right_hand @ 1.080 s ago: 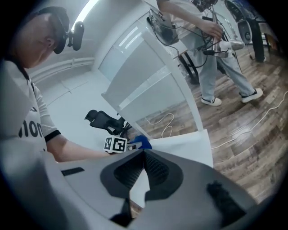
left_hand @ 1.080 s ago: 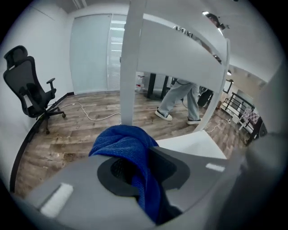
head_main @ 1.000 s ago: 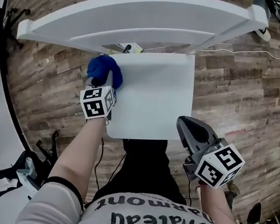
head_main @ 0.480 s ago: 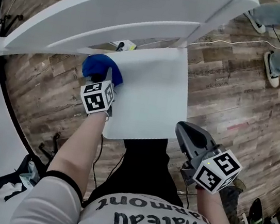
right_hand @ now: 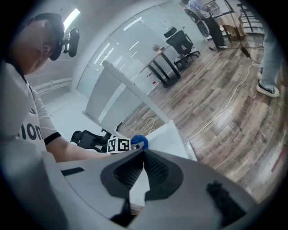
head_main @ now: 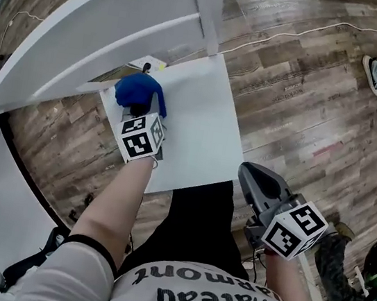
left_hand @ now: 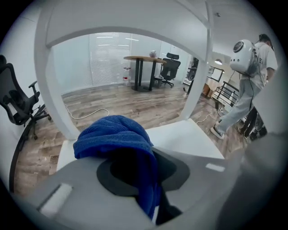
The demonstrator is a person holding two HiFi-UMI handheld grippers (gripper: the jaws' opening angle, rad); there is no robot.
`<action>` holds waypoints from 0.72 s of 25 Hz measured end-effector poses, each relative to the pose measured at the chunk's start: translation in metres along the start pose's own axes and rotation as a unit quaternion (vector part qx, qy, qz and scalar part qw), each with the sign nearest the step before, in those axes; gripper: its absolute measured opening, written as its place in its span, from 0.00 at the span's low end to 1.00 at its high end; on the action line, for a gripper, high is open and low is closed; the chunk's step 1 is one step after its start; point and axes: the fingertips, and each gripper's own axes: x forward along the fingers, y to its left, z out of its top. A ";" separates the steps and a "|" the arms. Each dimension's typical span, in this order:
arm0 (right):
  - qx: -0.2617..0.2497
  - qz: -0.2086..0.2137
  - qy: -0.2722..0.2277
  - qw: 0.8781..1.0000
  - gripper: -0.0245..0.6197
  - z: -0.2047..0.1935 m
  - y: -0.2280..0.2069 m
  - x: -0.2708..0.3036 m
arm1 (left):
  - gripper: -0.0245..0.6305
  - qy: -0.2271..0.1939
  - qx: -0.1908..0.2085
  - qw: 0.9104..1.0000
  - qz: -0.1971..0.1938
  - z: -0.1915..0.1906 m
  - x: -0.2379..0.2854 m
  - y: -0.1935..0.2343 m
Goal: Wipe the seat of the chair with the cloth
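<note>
Head view looks down on a white chair standing on a wood floor, with its seat in the middle of the frame. The shirt along the bottom edge carries the word "Chateau", upside down. The left tool is clamped on a blue cloth, which rests on the seat's upper left corner just below the backrest. The right tool is beside the seat's lower right corner. Left gripper view alone shows a person standing at the right edge and a black office chair at the left. Right gripper view shows that tool's jaws together with nothing between them.
</note>
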 end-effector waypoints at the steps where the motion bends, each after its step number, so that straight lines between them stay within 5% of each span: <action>1: 0.007 -0.004 -0.007 1.000 0.06 0.000 -0.003 -0.004 | 0.16 -0.003 -0.002 1.000 -0.007 0.003 0.003 -0.011; 9: 0.043 -0.040 -0.051 0.997 0.06 -0.013 -0.018 -0.037 | 0.16 -0.025 -0.033 0.994 -0.099 0.023 0.019 -0.099; 18: 0.082 -0.070 -0.084 0.991 0.06 -0.031 -0.039 -0.061 | 0.16 -0.026 -0.002 0.988 -0.151 0.034 0.032 -0.161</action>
